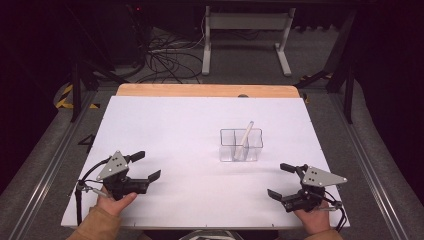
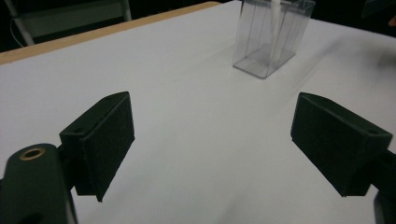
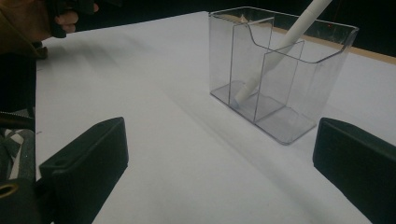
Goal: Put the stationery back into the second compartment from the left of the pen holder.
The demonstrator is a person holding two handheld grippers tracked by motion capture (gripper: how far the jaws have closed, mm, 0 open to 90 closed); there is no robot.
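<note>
A clear plastic organiser box (image 1: pixel 241 145) with inner dividers stands on the white table top (image 1: pixel 175 135), right of centre. A white pen (image 1: pixel 245 138) leans inside it, its top sticking out over the far rim. The box (image 3: pixel 280 70) and pen (image 3: pixel 285 44) look close in the right gripper view, and the box (image 2: pixel 273 37) sits farther off in the left gripper view. My left gripper (image 1: pixel 148 166) rests near the front left edge, open with nothing between its jaws. My right gripper (image 1: pixel 281 180) rests near the front right edge, also open and holding nothing.
A wooden strip (image 1: pixel 207 90) runs along the table's far edge. Beyond it stand a white table frame (image 1: pixel 245 35) and loose cables (image 1: pixel 165 60) on the floor. Dark stand legs (image 1: pixel 345 75) flank the table at both sides.
</note>
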